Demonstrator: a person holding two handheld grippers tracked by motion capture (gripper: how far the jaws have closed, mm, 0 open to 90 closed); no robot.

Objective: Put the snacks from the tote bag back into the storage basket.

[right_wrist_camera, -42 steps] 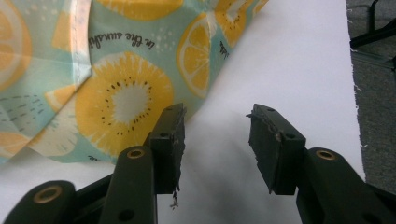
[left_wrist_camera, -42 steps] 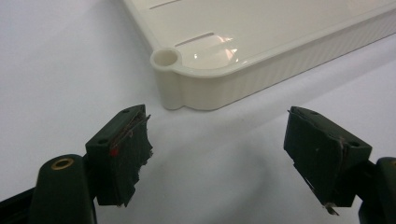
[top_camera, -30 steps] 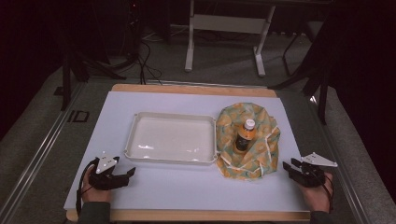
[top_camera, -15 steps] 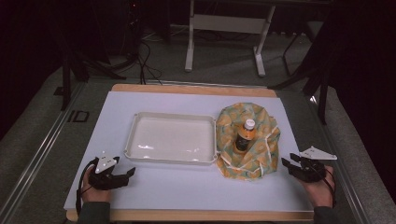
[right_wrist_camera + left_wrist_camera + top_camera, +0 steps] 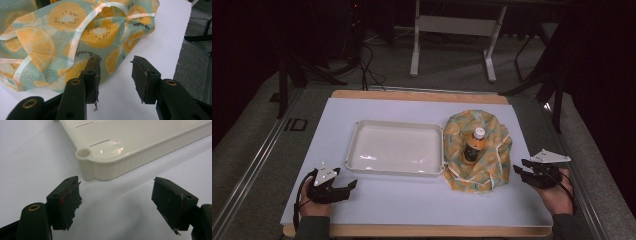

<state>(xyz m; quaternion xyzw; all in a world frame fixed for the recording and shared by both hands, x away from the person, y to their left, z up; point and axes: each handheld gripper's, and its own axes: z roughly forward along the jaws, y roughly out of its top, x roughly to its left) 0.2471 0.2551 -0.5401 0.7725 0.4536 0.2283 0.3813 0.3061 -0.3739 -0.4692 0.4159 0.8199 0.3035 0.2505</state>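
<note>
1. At table centre lies a shallow cream plastic tray (image 5: 394,150); at its 3 o'clock, a brown bottle (image 5: 473,146) stands on fruit-print cloth (image 5: 492,131).
2. Left gripper (image 5: 348,186), 7 o'clock of the tray, gapes wide, empty.
3. Right gripper (image 5: 518,169), 3 o'clock of the cloth, is part-open, empty.

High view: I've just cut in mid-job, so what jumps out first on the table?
The fruit-print cloth bag at the table's right stands out first, lying open with an orange-capped bottle upright in it. Left of it, touching its edge, sits an empty cream tray. The left gripper rests open near the tray's near-left corner, and the right gripper is open just beside the bag's right edge.
</note>
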